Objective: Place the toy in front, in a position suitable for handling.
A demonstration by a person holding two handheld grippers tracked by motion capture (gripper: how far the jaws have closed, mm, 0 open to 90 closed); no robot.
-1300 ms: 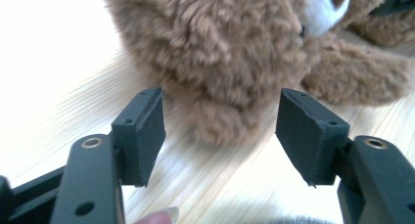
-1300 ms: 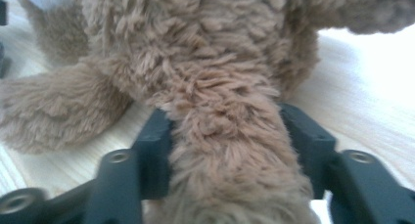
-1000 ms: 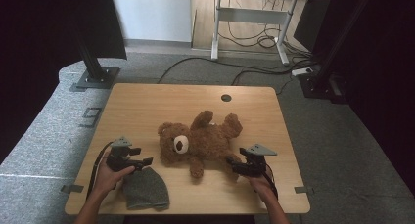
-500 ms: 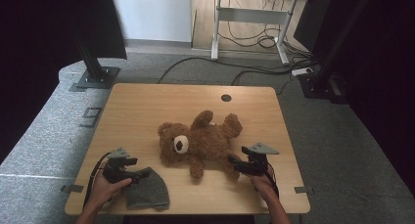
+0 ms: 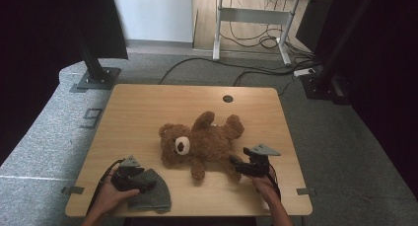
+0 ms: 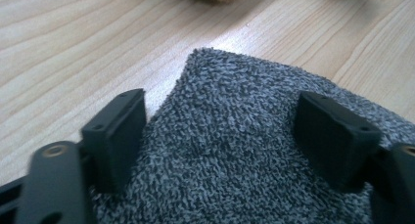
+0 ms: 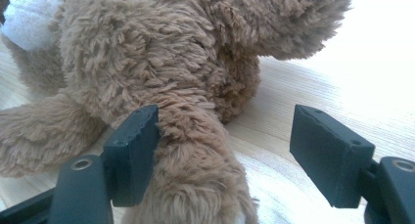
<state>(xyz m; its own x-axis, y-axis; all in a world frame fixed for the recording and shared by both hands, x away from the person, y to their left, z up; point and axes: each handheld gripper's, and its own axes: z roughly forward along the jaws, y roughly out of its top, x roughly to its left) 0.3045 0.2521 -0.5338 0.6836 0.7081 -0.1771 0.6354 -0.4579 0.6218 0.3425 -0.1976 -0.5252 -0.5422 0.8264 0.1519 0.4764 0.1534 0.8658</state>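
Left gripper (image 5: 143, 182) over grey cloth (image 6: 235, 150), jaws spread. Right gripper (image 5: 235, 163), jaws spread around bear (image 5: 202, 142) leg, one side touching.

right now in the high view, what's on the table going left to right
left gripper over the grey knit hat → brown teddy bear → right gripper at the bear's leg

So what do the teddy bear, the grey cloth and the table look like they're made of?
Teddy bear: brown plush, long shaggy pile, probably synthetic. Grey cloth: knitted or terry-like fabric, flecked dark and light with a nubbly loop texture. Table: light wood or wood-look laminate, smooth matte top with visible grain lines.
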